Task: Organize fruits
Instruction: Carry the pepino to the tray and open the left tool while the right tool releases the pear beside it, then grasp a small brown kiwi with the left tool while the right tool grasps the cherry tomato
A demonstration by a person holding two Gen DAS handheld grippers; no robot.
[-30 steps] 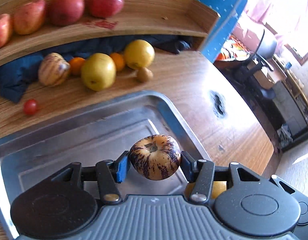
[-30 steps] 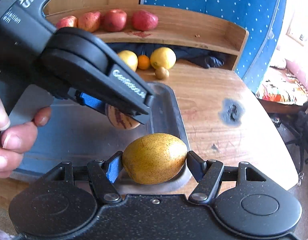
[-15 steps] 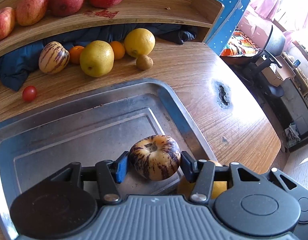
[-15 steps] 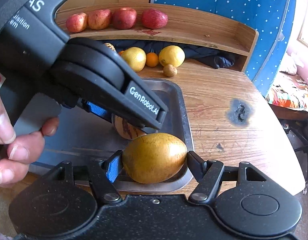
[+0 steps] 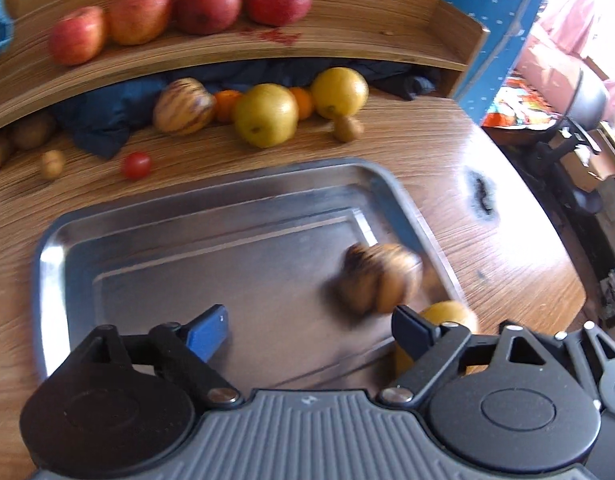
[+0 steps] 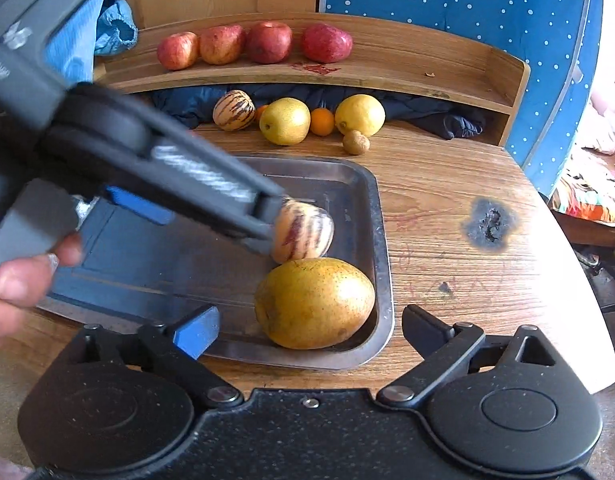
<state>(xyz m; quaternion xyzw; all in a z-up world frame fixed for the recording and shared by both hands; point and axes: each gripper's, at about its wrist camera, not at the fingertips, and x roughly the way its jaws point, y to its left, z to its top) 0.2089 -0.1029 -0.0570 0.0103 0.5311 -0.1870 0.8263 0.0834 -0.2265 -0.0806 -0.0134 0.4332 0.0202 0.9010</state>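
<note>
**Two fruits lie loose in a metal tray, both grippers spread above them**

A metal tray (image 6: 381, 240) sits on a wooden table (image 6: 447, 200). In its near right corner lies a yellow pear (image 6: 314, 303), and just beyond it, touching or nearly so, a striped melon (image 6: 303, 233). The right gripper (image 6: 309, 326) is spread wide at the near edge of the tray, with the pear beyond its fingertips and free of both. The left gripper (image 5: 307, 328) is also spread and holds nothing; in its own view the striped melon (image 5: 381, 282) is blurred, so it may be rolling. A hand (image 6: 23, 276) grips the left tool at the left edge of the right view.

Far across the table, a second striped melon (image 6: 233, 110), two yellow fruits (image 6: 285, 121), small oranges (image 6: 322, 122) and a cherry tomato (image 5: 136, 165) lie loose beside a dark cloth (image 6: 447, 122). Four red apples (image 6: 267, 42) line the shelf (image 6: 427, 76) above.

The risks, as a judgement: the melon could roll into the pear or against the tray's right wall. If either gripper pulls away low, a finger could clip a fruit, since both fruits sit close together near the rim.
</note>
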